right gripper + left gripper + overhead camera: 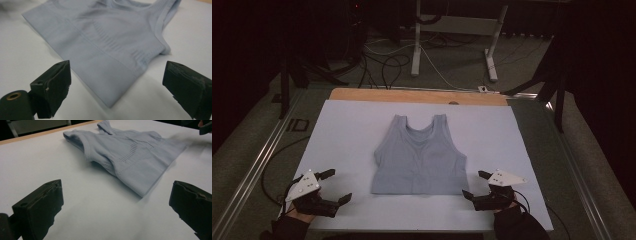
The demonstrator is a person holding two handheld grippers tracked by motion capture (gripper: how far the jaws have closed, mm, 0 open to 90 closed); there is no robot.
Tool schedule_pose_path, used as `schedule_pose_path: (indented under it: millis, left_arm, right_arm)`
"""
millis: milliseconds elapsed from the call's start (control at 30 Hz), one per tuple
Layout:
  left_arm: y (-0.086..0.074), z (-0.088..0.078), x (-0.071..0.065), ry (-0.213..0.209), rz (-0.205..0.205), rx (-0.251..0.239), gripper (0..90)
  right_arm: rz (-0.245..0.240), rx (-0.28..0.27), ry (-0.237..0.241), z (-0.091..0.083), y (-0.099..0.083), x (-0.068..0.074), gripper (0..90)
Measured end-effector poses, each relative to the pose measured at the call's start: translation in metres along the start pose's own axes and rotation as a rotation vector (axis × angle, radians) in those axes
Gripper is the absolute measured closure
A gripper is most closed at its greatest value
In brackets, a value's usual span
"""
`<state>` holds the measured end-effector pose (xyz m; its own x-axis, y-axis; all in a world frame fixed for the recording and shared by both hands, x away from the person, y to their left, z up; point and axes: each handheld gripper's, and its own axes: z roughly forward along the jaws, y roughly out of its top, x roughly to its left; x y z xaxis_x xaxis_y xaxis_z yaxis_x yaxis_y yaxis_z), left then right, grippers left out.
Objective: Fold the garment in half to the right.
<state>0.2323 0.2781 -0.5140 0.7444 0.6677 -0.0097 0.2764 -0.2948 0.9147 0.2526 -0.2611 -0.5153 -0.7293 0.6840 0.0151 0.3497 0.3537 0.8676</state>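
Table edges: we saw the white sheet (pixel 342 130) cover most of the table, with a strip of bare wood (pixel 412 95) showing along its far edge, at the upper middle of the high view.
Open room: we found wide bare sheet to the left and right of the garment and a narrower band below its hem, toward the bottom of the frame.
Crop top, place: the pale grey-blue crop top (pixel 419 157) lay flat at the centre of the high view, straps toward the top of the frame, hem toward the bottom.
Crop top, look: we saw a sleeveless top with a scooped neck, ribbed bands across the chest and a smooth wide hem band; its hem corners lay flat on the sheet.
Left gripper: our left gripper (pixel 334 186) sat at the lower left of the high view, well apart from the hem's left corner, jaws spread wide with nothing between them.
Right gripper: our right gripper (pixel 476 184) sat at the lower right, just beside the hem's right corner, jaws spread and holding nothing.
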Motion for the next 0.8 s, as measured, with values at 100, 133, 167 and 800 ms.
schedule_pose_path:
  millis: [100, 133, 167, 800]
  left_arm:
    - [0.001, -0.001, -0.001, -0.002, -0.002, -0.001, 0.2]
    - [0.002, -0.001, -0.001, -0.005, -0.003, -0.004, 0.2]
    - [0.002, -0.001, -0.002, -0.008, -0.002, -0.006, 0.2]
    - [0.016, -0.002, -0.003, -0.067, -0.028, 0.015, 0.2]
  right_arm:
    - [0.001, -0.021, 0.010, -0.001, 0.003, 0.001, 8.2]
    - [-0.002, -0.024, 0.006, -0.001, 0.003, 0.001, 8.2]
    - [-0.003, -0.022, 0.008, -0.001, 0.003, 0.002, 8.2]
    - [-0.008, -0.088, 0.057, -0.014, 0.033, 0.016, 8.4]
